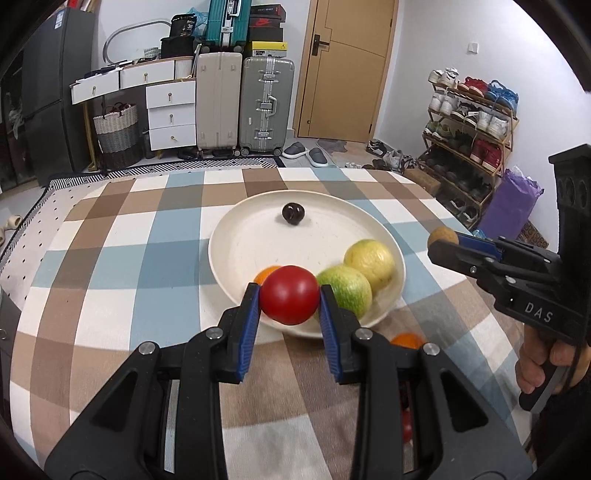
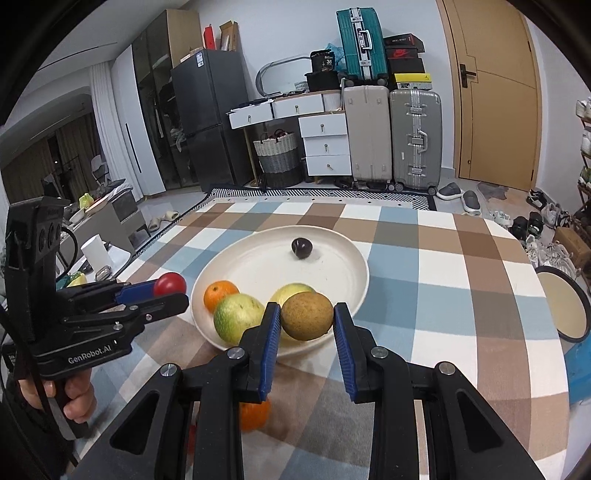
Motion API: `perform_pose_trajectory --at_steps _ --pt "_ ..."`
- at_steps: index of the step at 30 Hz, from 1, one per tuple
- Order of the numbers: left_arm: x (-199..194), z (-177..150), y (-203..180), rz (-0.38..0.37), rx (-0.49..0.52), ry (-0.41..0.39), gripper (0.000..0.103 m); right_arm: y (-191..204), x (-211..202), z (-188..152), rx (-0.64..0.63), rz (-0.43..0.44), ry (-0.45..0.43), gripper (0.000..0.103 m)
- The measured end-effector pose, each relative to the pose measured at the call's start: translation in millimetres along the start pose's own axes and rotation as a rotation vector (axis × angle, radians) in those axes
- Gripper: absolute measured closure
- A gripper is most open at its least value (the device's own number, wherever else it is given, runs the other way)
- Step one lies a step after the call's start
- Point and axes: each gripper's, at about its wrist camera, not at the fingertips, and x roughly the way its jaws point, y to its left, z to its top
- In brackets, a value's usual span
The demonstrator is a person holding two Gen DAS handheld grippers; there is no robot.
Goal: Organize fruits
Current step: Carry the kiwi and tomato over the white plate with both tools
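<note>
We hold two round fruits above the plate's near edge.
Left gripper pinches a smooth red tomato — right gripper pinches a rough brown fruit; the cream plate is mostly bare.

Checked cloth over the bench, grey suitcase beside beige suitcase, teal suitcase stacked above, white drawer unit, woven basket, wooden door, shoe rack, dark fridge

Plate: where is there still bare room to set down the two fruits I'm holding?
The plate is bare across its middle and right side, between the dark plum at the back and the near cluster. The near-left rim is crowded: orange, green apple and yellow-green fruit sit close together. The red fruit and brown fruit fit mid-plate.
</note>
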Motion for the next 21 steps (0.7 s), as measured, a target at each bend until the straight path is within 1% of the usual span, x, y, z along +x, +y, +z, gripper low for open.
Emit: perform_pose_trajectory --at_steps 3,8,15,21 --pt "6 6 3 -0.001 -0.012 -0.008 0.074 3 5 6 -0.004 0.001 -0.007 0.073" --pt "15 13 3 0.003 -0.003 -0.011 0.074 5 13 9 -0.001 -0.002 -0.007 0.073" --pt "30 27 11 0.013 -0.006 -0.011 0.074 -4 24 17 -0.015 -0.026 0.004 0.073" --pt "44 30 16 0.031 -0.003 -0.001 0.074 -16 36 20 -0.003 -0.044 0.022 0.073"
